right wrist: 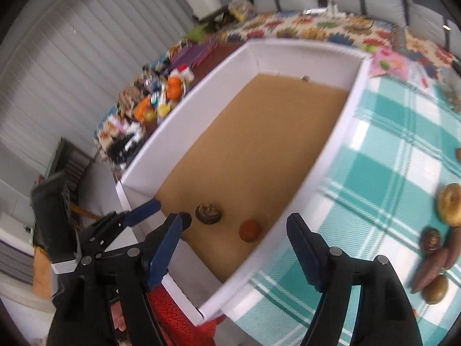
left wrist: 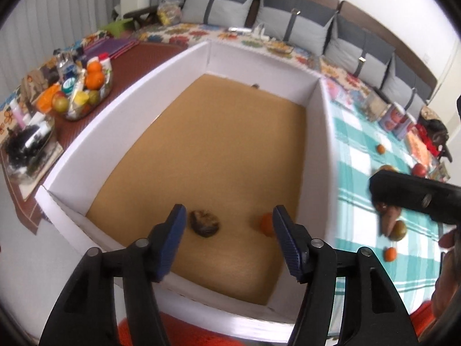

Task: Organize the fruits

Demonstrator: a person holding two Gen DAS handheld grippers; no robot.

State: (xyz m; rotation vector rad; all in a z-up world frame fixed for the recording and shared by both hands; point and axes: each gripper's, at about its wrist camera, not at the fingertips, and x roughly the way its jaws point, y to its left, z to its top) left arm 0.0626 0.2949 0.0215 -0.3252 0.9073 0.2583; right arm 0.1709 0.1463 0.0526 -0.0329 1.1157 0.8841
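A white box [left wrist: 138,92] with a brown floor holds a dark brown fruit [left wrist: 204,222] and a small orange [left wrist: 266,223] near its front. My left gripper [left wrist: 227,240] is open and empty above the box's near end, with the two fruits between its fingers. My right gripper [right wrist: 234,255] is open and empty above the box's near right wall [right wrist: 291,222]. The same box fruits show in the right wrist view as the dark fruit [right wrist: 208,214] and the orange [right wrist: 250,231]. More fruits lie on the checked cloth: a round tan fruit [right wrist: 450,204], long brown pieces [right wrist: 432,268], a green fruit [right wrist: 435,289].
A teal and white checked cloth [left wrist: 357,155] covers the surface right of the box, with small oranges [left wrist: 390,254] and a red fruit [left wrist: 419,169] on it. A basket of fruit and bottles [left wrist: 83,92] stands on the left. Cans [left wrist: 394,116] stand at the far right. Cushions [left wrist: 299,26] line the back.
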